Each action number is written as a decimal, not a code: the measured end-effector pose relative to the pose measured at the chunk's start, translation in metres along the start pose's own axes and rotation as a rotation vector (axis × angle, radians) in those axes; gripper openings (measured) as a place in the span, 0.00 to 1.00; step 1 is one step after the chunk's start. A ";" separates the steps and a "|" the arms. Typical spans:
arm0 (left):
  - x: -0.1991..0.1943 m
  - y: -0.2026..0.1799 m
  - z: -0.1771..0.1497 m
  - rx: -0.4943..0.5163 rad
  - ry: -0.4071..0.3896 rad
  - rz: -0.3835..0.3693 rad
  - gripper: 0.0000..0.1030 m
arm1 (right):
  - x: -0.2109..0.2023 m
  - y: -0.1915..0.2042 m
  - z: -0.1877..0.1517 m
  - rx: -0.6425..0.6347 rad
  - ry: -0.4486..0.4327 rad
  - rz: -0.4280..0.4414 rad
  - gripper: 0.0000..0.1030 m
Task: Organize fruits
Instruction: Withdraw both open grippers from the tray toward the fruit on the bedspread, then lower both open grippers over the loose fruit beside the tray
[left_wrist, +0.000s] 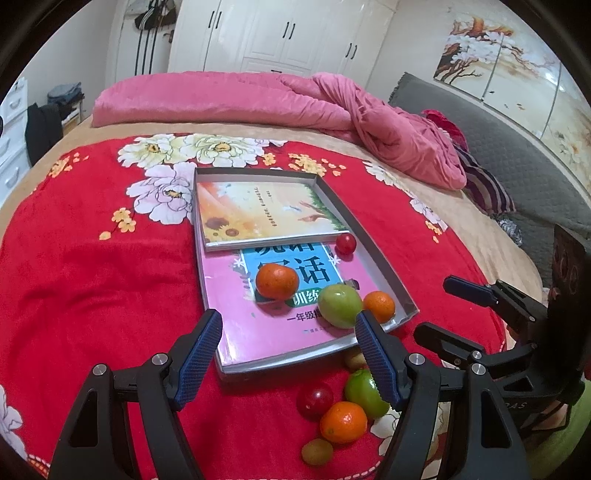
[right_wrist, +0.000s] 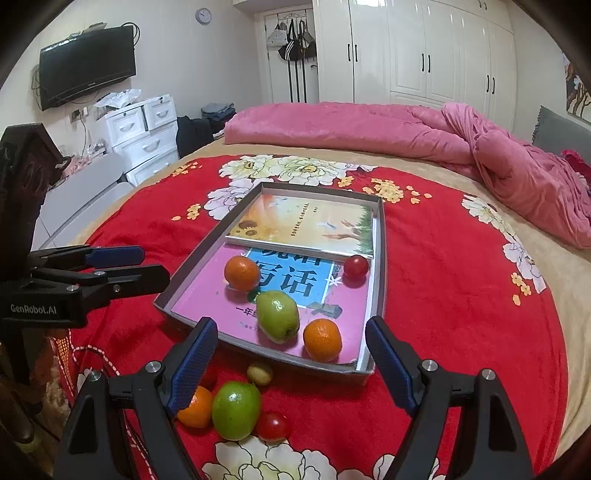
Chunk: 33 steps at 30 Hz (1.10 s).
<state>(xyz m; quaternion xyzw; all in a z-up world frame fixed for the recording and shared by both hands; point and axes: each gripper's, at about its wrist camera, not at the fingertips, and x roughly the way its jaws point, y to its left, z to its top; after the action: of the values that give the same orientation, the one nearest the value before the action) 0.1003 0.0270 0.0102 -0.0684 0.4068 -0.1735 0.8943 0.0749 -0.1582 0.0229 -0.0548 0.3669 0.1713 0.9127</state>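
Fruits sit in two groups: four already lie in the shallow tray (right_wrist: 380, 258) at mid-frame, on top of the books (right_wrist: 295, 221) lining it, and the rest wait on the red floral blanket (right_wrist: 461, 314) just below the tray's near edge. In the tray we see two oranges (right_wrist: 242, 273), a green fruit (right_wrist: 277, 315) and a cherry tomato (right_wrist: 355, 266). Still loose, at lower centre, are a green fruit on the blanket (right_wrist: 236, 410), an orange beside it (right_wrist: 197, 408), a loose cherry tomato (right_wrist: 272, 426) and a small olive-coloured fruit (right_wrist: 259, 373) (a second one like it shows only in the left wrist view).

We hold both tools with nothing between the fingers: the left gripper (left_wrist: 288, 354) has its jaws well apart, hovering over the tray's near corner, and the right gripper (right_wrist: 291, 362) is likewise spread, above the loose pile. We judge the sorting roughly half done, between picks. The next move calls for lowering one gripper over a loose fruit, probably the green one, and closing gently so it does not roll into its neighbours.

The soft bed gives little support, so the fruit may shift. Beyond it lie a pink quilt (right_wrist: 369, 125), white wardrobes (right_wrist: 424, 51), and a wall television (right_wrist: 86, 61) at upper left.
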 end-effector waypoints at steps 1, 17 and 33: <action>0.000 0.000 0.000 0.001 0.000 0.000 0.74 | -0.001 0.000 -0.001 0.000 0.001 -0.001 0.79; -0.003 -0.004 -0.007 0.001 0.016 -0.013 0.74 | -0.006 -0.005 -0.021 -0.023 0.031 -0.012 0.79; -0.012 -0.014 -0.015 0.013 0.034 -0.022 0.74 | -0.015 -0.005 -0.028 -0.043 0.026 -0.009 0.79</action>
<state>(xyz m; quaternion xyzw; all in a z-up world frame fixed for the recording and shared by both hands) 0.0785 0.0190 0.0128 -0.0641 0.4199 -0.1870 0.8858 0.0482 -0.1735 0.0125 -0.0784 0.3744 0.1744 0.9073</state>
